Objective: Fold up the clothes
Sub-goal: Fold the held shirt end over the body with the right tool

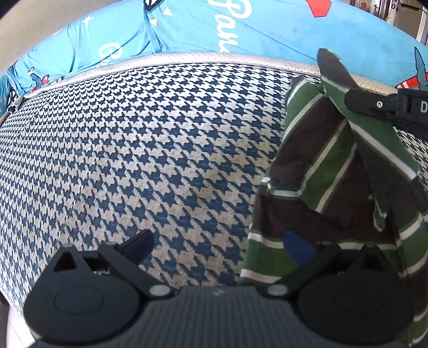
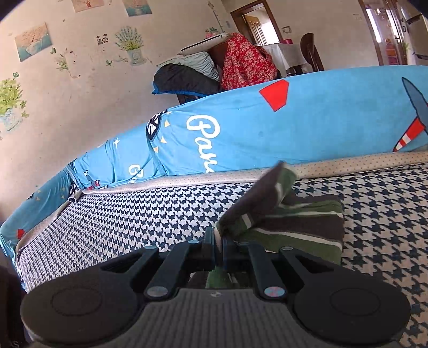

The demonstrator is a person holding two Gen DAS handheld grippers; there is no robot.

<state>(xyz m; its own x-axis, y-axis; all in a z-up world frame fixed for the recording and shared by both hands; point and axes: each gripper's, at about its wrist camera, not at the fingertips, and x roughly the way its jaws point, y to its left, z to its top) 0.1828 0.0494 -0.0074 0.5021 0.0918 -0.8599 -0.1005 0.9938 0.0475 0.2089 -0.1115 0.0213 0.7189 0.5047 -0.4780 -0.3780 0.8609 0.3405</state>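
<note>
A: Where the right gripper (image 2: 218, 245) sits low over the bed, its jaws are pressed together on an edge of the shirt (image 2: 299, 222). Nothing but cloth shows between them.

B: And the left gripper (image 1: 218, 247)?

A: Wide apart. One finger (image 1: 139, 245) hangs over bare cover (image 1: 147, 150); the other, with a blue pad, lies against the shirt's (image 1: 329, 171) near edge. It grips nothing.

B: Describe the shirt.

A: Green and dark brown bands with thin white stripes. In the right wrist view most of it lies flat on the cover (image 2: 120, 222), roughly a folded rectangle, just beyond the fingers. One flap rises from the pinched edge and tilts up and away toward the far side of the bed.

B: Does the left camera see that flap too?

A: Yes. Near its right edge the right gripper (image 1: 355, 103) reaches in from the side, shut on a lifted strip of the cloth, with the rest draping down below it in folds.

B: What is under it all?

A: A blue-and-white houndstooth cover, bordered at the far side by pale dotted piping (image 2: 347, 163). Behind that stands a long bright blue cushion (image 2: 307, 125) with white lettering, a red patch and an aeroplane print.

B: And further back?

A: A wall (image 2: 80, 88) with flower stickers and small pictures, a pile of bedding and a red flowered cloth (image 2: 246, 64), then a doorway (image 2: 256, 24) and a chair (image 2: 310, 50).
</note>
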